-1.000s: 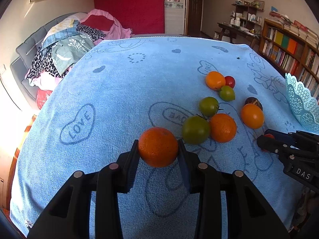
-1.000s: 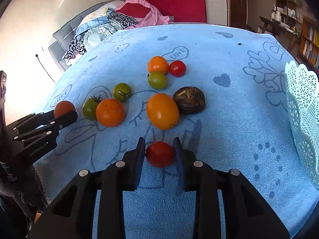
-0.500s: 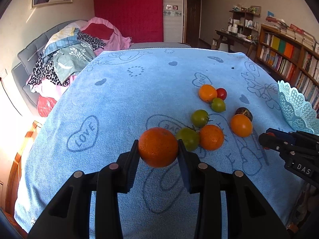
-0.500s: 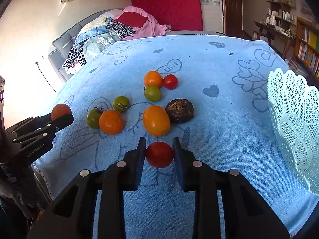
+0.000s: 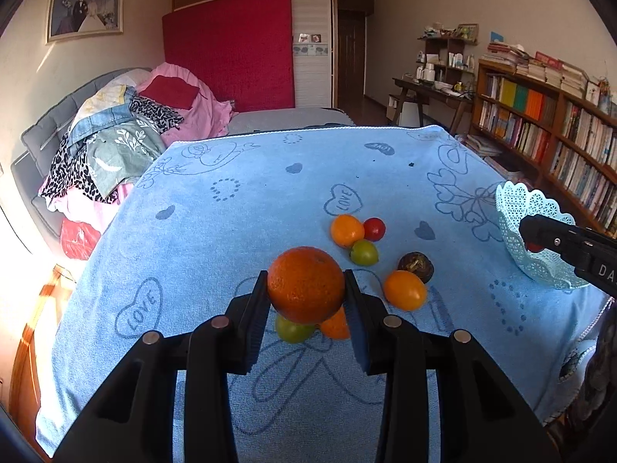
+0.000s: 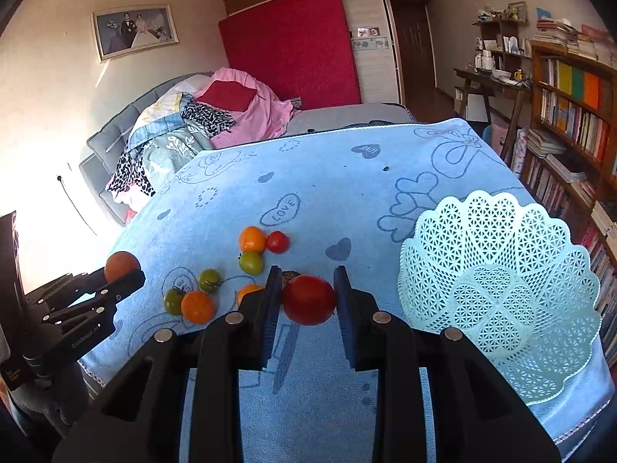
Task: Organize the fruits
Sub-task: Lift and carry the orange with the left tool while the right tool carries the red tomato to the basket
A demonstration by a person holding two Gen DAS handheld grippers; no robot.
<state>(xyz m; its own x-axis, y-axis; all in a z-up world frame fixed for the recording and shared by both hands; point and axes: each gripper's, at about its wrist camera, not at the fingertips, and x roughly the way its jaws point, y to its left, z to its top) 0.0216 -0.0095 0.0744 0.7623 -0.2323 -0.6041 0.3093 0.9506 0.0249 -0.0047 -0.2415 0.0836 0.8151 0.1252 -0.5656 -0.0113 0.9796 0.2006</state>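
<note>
My left gripper (image 5: 306,289) is shut on an orange (image 5: 305,284) and holds it above the blue towel (image 5: 239,223). My right gripper (image 6: 307,299) is shut on a red tomato (image 6: 308,300), raised above the towel, left of the pale lattice basket (image 6: 501,293). The basket also shows at the right of the left wrist view (image 5: 516,212). Loose fruit lies on the towel: an orange fruit (image 6: 252,239), a red tomato (image 6: 277,242), green tomatoes (image 6: 251,262), an orange one (image 6: 197,306). A dark brown fruit (image 5: 415,266) lies by an orange fruit (image 5: 405,290).
The table's front edge (image 6: 92,374) is close below the left gripper (image 6: 115,285). A sofa piled with clothes (image 5: 115,139) stands far left. Bookshelves (image 5: 547,127) line the right wall. The right gripper (image 5: 555,239) shows in front of the basket.
Both grippers have risen with their fruit. The right gripper has moved toward the basket. The fruit on the towel has not moved.
</note>
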